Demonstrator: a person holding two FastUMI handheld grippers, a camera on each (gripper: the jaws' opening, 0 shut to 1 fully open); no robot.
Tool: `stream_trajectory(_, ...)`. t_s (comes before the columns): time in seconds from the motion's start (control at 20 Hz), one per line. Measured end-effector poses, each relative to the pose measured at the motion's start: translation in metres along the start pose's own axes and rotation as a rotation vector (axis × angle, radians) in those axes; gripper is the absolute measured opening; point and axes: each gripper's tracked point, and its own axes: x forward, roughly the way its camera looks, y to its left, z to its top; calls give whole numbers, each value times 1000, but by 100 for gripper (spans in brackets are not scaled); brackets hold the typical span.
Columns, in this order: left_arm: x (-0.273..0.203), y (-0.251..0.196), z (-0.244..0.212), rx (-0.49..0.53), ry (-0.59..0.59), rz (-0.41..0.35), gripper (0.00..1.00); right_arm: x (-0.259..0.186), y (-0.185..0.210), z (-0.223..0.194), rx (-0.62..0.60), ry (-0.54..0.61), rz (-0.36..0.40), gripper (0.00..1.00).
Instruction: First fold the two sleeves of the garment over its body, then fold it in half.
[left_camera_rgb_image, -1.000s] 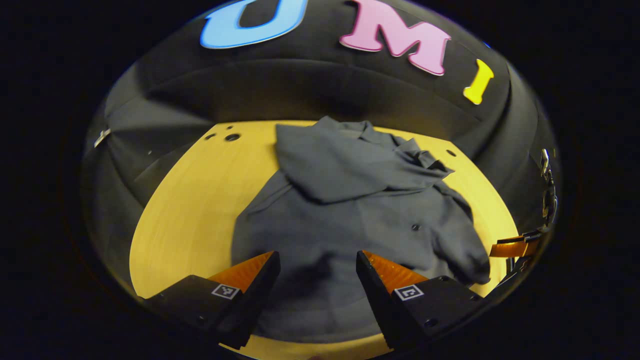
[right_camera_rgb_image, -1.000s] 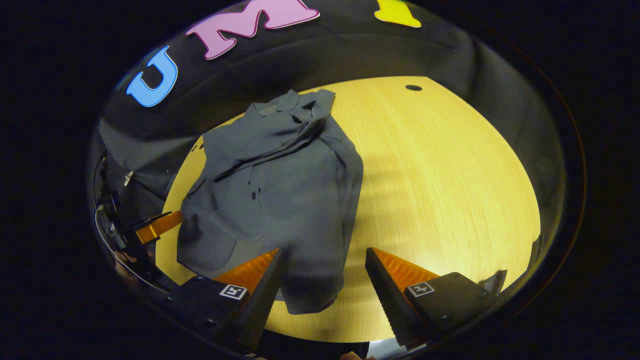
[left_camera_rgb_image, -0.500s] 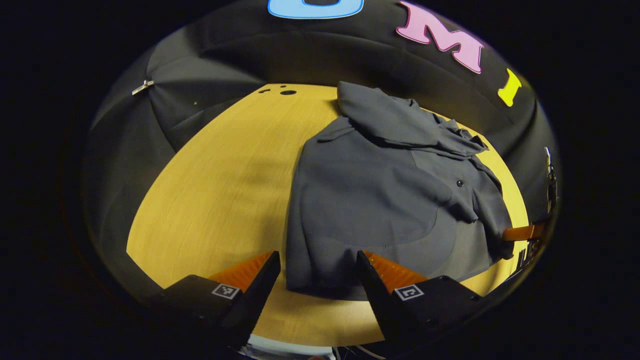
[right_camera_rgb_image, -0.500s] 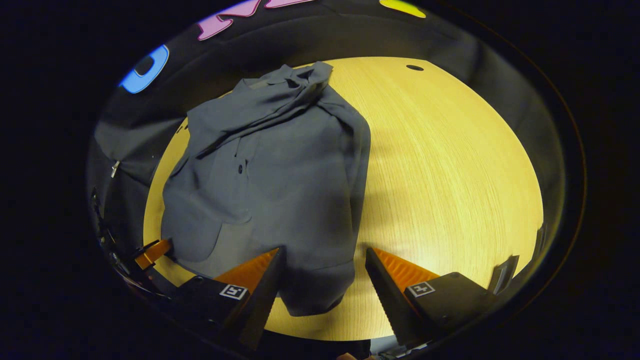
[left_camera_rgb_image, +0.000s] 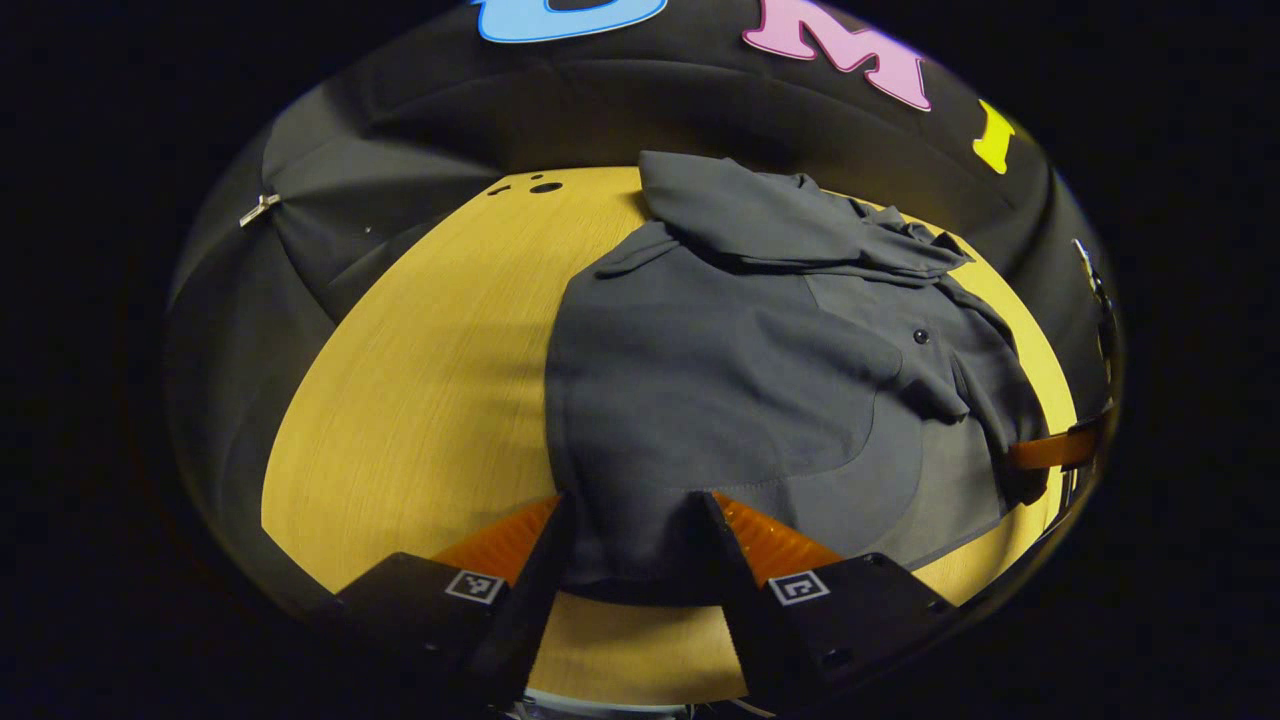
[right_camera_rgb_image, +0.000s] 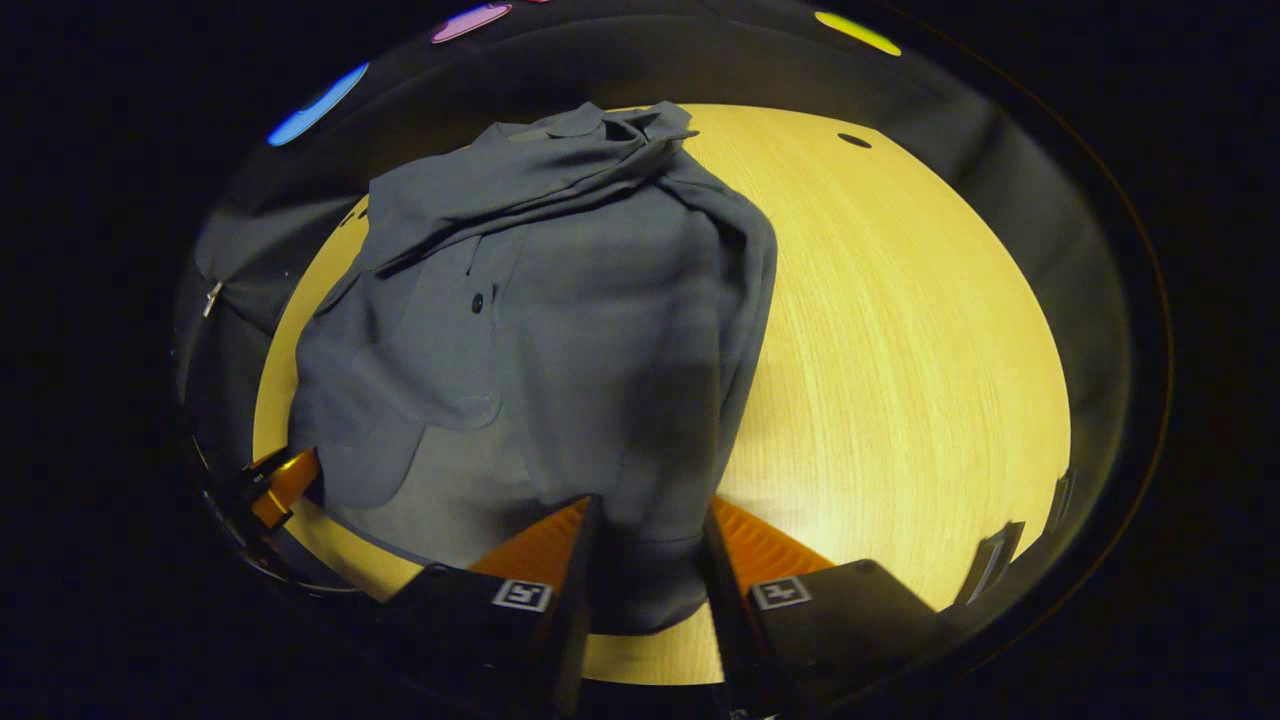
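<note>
Change since earlier frames: both grippers' fingers, spread half a second ago, are now closing in on the garment's near hem.
Left gripper (left_camera_rgb_image: 628, 545): pinching the near left hem corner.
Right gripper (right_camera_rgb_image: 646, 565): pinching the near right hem corner.
Garment (left_camera_rgb_image: 760, 370): grey, lying on the wooden table (left_camera_rgb_image: 420, 380), sleeves folded over its body.

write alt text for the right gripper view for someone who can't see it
The right claw has its two fingers closed around the near hem of a dark grey garment lying on a yellow wooden table, its sleeves folded over its body. The left claw sits at the garment's other near corner, at the far left.
</note>
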Motion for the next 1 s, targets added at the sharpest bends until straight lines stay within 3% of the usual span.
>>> stream_trajectory(0.1,1,-11,2,20,-7,-24,67,2,9,-2,38,28,42,29)
stream_trajectory(0.2,2,-21,4,36,-18,-39,39,3,14,-1,23,38,98,14)
stream_trajectory(0.3,4,-22,6,48,-30,-33,11,2,14,0,3,43,131,9)
stream_trajectory(0.55,-4,-25,13,20,-56,-85,6,-4,12,4,-3,36,146,6)
stream_trajectory(1.0,-35,-40,57,-85,-121,-176,5,-38,18,44,-38,-114,189,5)
